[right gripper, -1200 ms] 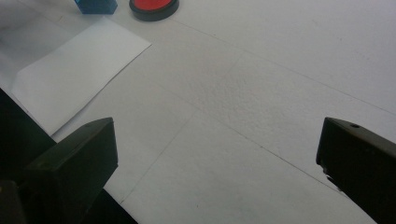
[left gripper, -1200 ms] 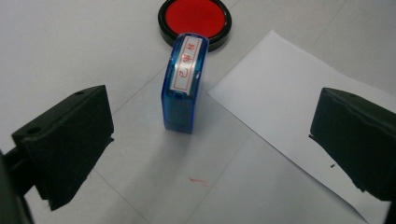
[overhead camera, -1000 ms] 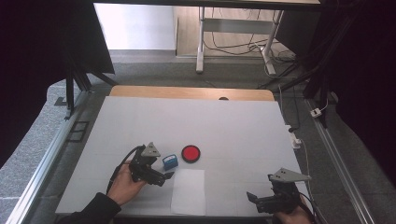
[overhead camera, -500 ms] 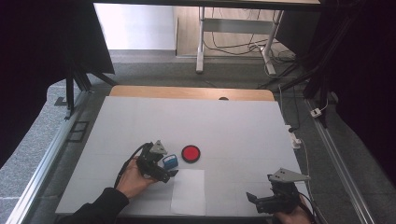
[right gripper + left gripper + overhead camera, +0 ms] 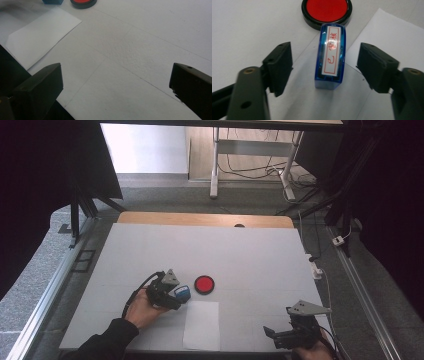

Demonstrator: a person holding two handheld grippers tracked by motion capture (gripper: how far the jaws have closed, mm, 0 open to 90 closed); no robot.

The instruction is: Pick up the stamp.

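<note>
The white table (image 5: pixel 210 250) is seen whole from the high view, though its near edge is cut off at the bottom of that picture. A white sheet of paper (image 5: pixel 201 325) lies toward six o'clock on it, faint against the like-coloured top; in the right gripper view (image 5: pixel 42 32) one corner is hidden behind a jaw. At twelve o'clock from the sheet a round red ink pad (image 5: pixel 204 284) is set, its far rim cropped in the left gripper view (image 5: pixel 325 11). The blue stamp (image 5: pixel 330 56) stands upright just at eight o'clock from the pad, between the jaws of the left gripper (image 5: pixel 325 68) — gaps are seen on both sides, so nothing is gripped, although the jaws have just been closing toward it. Red characters are printed on its label, but they are blurred by glare. The right gripper (image 5: pixel 292 335) is held at four o'clock of the sheet, jaws spread wide and empty; the hand behind it is largely cut off.
</note>
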